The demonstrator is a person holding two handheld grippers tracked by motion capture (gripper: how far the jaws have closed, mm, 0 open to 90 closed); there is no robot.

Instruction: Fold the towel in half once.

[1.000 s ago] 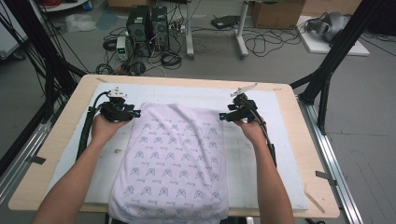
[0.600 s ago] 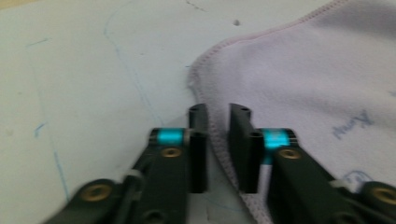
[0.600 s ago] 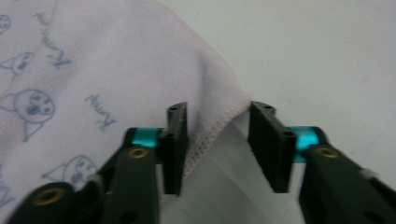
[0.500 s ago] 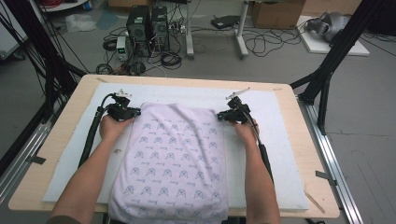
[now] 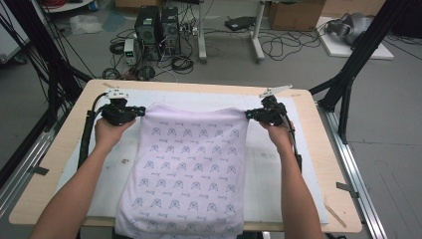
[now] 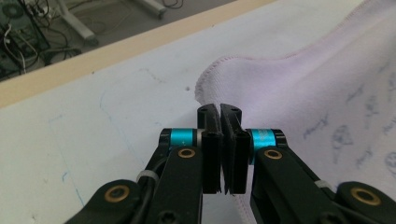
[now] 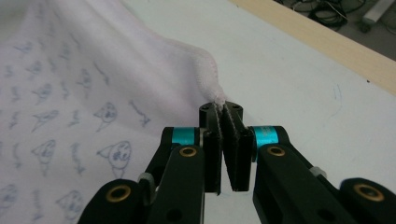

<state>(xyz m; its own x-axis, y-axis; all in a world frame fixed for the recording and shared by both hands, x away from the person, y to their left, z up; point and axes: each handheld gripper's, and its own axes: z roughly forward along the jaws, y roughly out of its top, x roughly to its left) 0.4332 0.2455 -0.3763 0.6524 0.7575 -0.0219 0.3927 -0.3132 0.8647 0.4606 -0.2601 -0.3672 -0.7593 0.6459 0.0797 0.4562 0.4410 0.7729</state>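
A pale pink towel printed with small blue figures lies spread on the white mat, its near end hanging over the table's front edge. My left gripper is shut on the towel's far left corner; in the left gripper view the jaws press together on the hem. My right gripper is shut on the far right corner, and the pinched hem rises from between its closed jaws. The far edge of the towel stretches taut between both grippers.
The mat covers a light wooden table with black frame posts at its sides. Computer towers, cables and a desk leg stand on the floor beyond the far edge. Bare mat lies left and right of the towel.
Both grippers have moved apart, the left leftward and the right rightward, pulling the towel's far edge wider and flatter. Both stay shut on the corners.
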